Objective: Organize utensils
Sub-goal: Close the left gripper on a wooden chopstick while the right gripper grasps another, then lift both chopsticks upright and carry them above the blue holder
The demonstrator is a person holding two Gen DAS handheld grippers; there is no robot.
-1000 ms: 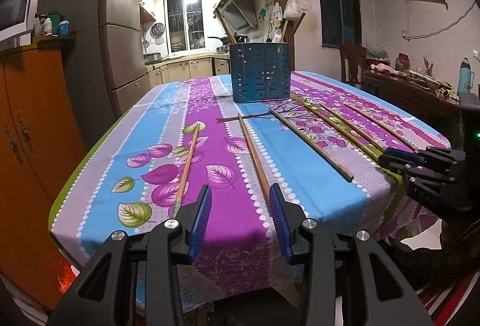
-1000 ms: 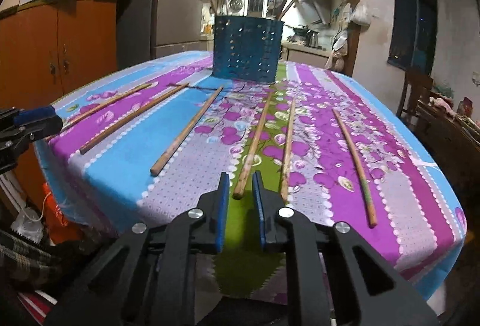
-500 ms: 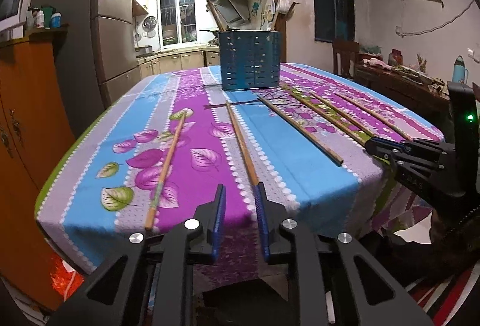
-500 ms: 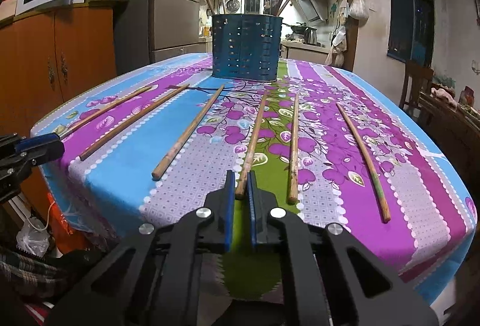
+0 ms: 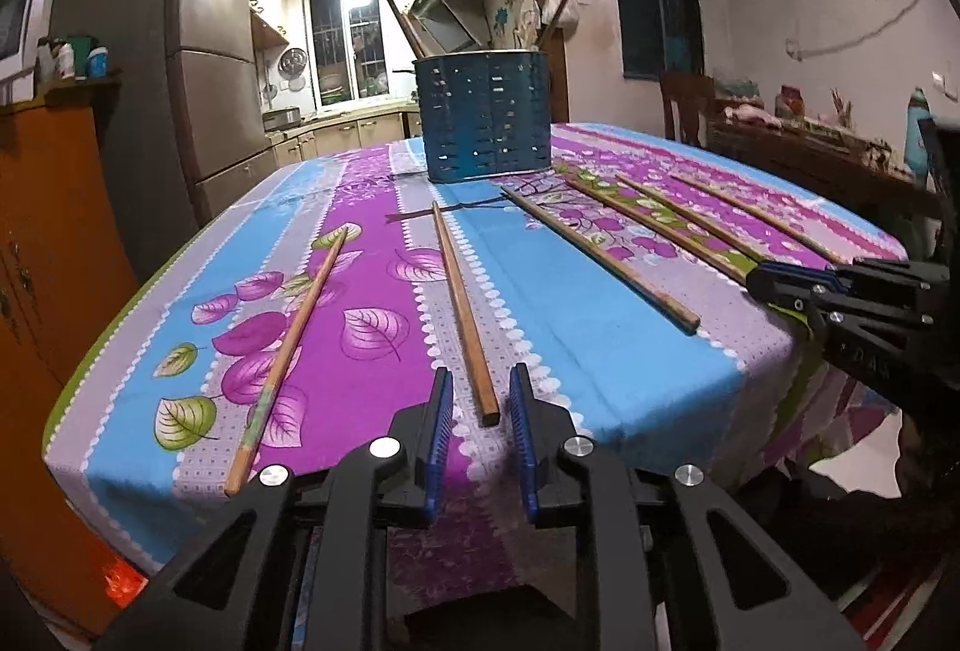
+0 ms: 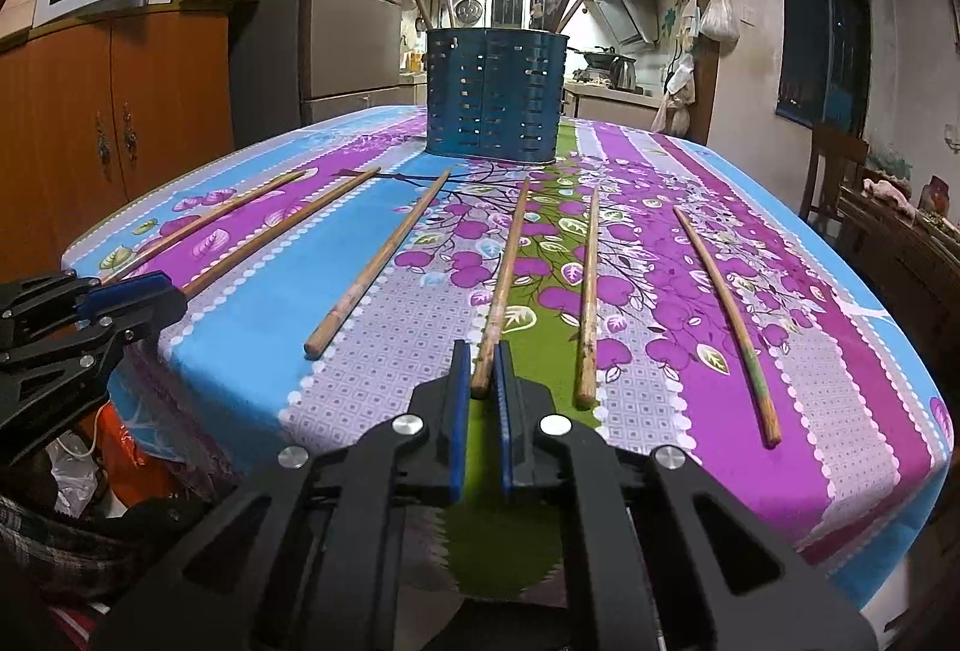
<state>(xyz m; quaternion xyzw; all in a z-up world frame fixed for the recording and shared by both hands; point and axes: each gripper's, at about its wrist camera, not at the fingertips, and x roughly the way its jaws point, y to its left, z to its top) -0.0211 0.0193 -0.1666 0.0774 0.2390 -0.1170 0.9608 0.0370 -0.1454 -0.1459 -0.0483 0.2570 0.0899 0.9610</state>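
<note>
Several wooden chopsticks lie on the flowered tablecloth, pointing toward a blue perforated holder (image 5: 485, 116), which also shows in the right wrist view (image 6: 495, 96) with a few sticks standing in it. My left gripper (image 5: 480, 393) is open, its jaws on either side of the near end of one chopstick (image 5: 465, 303). My right gripper (image 6: 481, 369) is nearly closed, its jaws narrowly apart around the near end of another chopstick (image 6: 504, 279). Whether the pads touch it I cannot tell. Each gripper shows at the edge of the other's view.
The table's front edge (image 6: 360, 411) is just ahead of both grippers. An orange cabinet (image 6: 120, 111) and a fridge (image 5: 204, 99) stand to the left. A chair (image 6: 834, 171) and a cluttered side table (image 5: 810, 147) stand to the right.
Both grippers moved forward to the table's edge, each over a chopstick's near end. The left jaws, narrow half a second ago, opened wider. The right jaws narrowed over the second.
</note>
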